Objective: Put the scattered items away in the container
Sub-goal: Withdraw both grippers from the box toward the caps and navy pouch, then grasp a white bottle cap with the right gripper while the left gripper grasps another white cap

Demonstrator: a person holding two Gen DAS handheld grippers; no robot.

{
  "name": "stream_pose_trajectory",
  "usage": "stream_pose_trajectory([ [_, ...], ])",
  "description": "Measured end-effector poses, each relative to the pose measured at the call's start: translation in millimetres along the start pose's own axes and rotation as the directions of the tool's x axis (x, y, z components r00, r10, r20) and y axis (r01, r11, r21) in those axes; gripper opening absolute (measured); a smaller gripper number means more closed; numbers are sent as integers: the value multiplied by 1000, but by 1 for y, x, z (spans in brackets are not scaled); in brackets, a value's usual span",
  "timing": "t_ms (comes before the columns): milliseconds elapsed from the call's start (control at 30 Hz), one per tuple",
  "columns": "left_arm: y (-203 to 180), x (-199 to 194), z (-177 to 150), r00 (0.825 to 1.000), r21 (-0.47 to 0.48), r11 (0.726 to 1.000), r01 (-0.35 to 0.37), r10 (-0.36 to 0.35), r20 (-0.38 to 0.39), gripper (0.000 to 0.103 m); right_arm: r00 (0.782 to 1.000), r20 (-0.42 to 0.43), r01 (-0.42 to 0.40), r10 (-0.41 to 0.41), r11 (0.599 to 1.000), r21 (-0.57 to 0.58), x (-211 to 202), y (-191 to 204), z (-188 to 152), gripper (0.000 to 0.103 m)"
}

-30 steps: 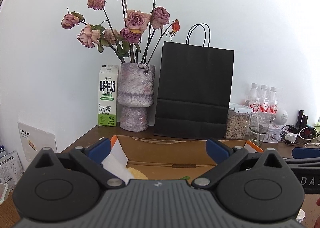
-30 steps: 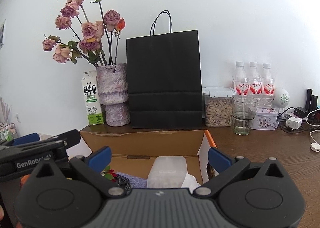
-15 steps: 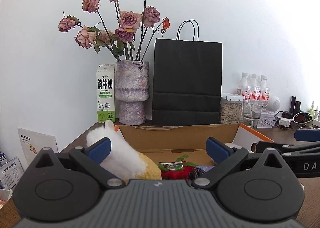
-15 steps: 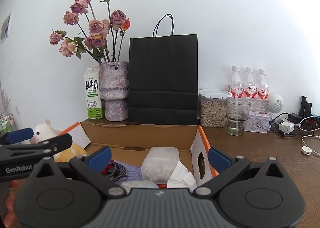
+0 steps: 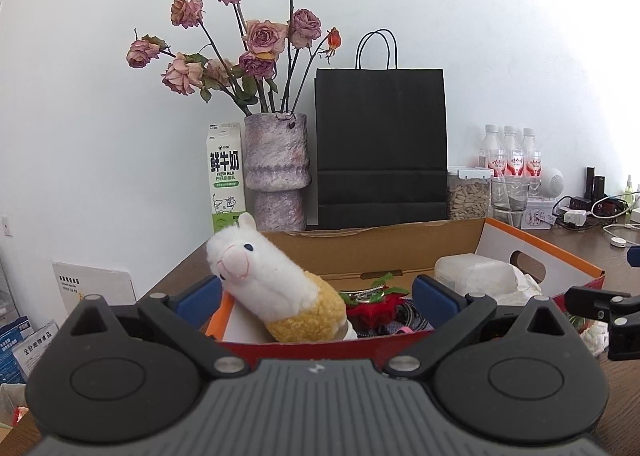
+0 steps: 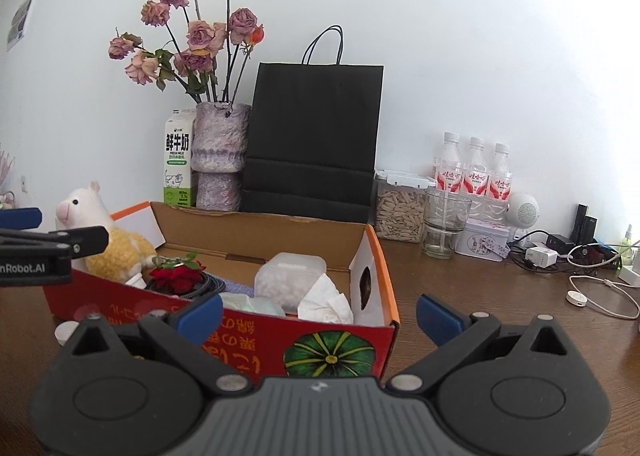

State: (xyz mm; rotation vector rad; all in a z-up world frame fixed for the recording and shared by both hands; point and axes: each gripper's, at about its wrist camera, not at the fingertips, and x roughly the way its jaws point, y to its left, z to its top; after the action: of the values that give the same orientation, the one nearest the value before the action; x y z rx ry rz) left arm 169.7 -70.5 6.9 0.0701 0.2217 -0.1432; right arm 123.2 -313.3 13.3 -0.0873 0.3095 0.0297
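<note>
A cardboard box (image 6: 280, 340) with an orange rim and a pumpkin picture stands on the wooden table. Inside, a white and yellow alpaca plush (image 5: 276, 288) leans at the left end. Beside it lie a red rose (image 5: 372, 308), a clear plastic tub (image 6: 290, 278) and crumpled tissue (image 6: 326, 302). My left gripper (image 5: 316, 296) is open just before the box's near wall, with the plush beyond its fingers and untouched. My right gripper (image 6: 319, 316) is open in front of the box's right half, with nothing in it. Each gripper shows at the edge of the other's view.
Behind the box stand a milk carton (image 5: 225, 176), a vase of dried roses (image 5: 278, 172), a black paper bag (image 5: 382, 148), a seed jar (image 6: 400, 212), a glass (image 6: 444, 228) and three bottles (image 6: 474, 176). Chargers and cables (image 6: 584, 272) lie at the right. Booklets (image 5: 32, 344) sit left.
Both grippers have drawn back from the box, staying open. The plush, close against the left fingers before, now shows whole at the box's left end. The box's front wall has come into the right view.
</note>
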Motion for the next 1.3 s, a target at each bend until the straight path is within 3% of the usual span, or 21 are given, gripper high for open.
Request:
stream_pose_trajectory([
  [433, 5, -22, -16, 997, 53, 996, -75, 76, -24, 103, 998, -29, 52, -51, 998, 22, -22, -22, -19, 103],
  [800, 19, -28, -19, 994, -9, 997, -83, 82, -77, 103, 988, -132, 89, -75, 991, 100, -23, -50, -31, 103],
  [1300, 21, -23, -20, 990, -15, 996, -90, 88, -111, 103, 942, -324, 141, -91, 981, 135, 19, -85, -38, 101],
])
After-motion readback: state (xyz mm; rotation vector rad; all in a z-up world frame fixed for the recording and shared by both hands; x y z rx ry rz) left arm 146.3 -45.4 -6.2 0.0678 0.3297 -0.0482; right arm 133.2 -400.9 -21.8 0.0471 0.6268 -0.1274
